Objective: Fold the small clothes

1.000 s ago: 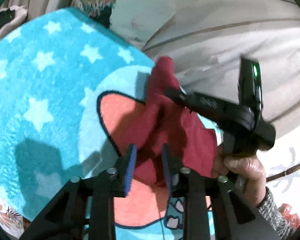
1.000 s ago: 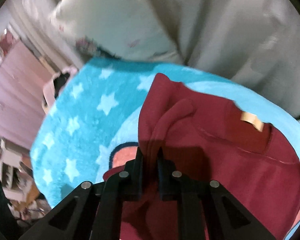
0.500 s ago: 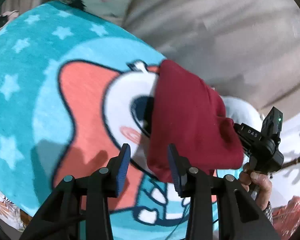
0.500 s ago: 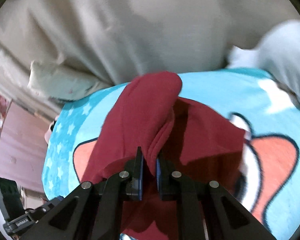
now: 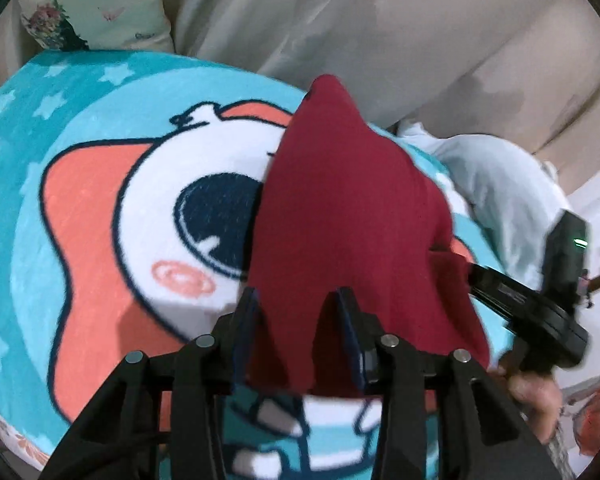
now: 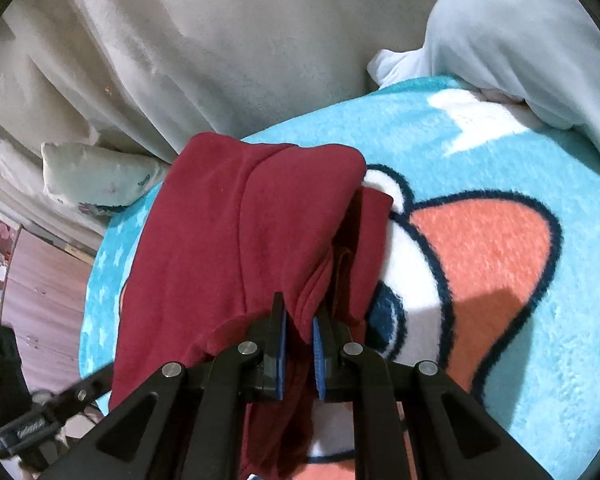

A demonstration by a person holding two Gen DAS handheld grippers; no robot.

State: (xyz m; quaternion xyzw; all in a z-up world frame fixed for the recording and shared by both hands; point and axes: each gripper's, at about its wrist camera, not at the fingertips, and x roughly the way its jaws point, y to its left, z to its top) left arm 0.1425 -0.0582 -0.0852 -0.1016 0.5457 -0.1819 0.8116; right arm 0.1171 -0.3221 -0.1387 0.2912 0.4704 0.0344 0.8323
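Note:
A dark red fleece garment (image 5: 352, 216) hangs doubled over above a blue cartoon blanket (image 5: 100, 208). My left gripper (image 5: 296, 320) is open; the garment's lower edge hangs between its blue-padded fingers without being pinched. My right gripper (image 6: 299, 328) is shut on a thick fold of the red garment (image 6: 236, 248) and holds it up. In the left wrist view the right gripper (image 5: 470, 270) reaches in from the right side, its tips buried in the cloth.
A pale blue garment (image 5: 500, 184) lies at the blanket's far right edge, also in the right wrist view (image 6: 520, 32). A floral pillow (image 5: 96, 4) and beige draped fabric (image 6: 220, 40) lie behind. A wardrobe (image 6: 40, 288) stands far left.
The left gripper let go of the garment and opened. The right gripper carried the garment up and across the blanket, folding it over; the left gripper now sits back under its hanging edge.

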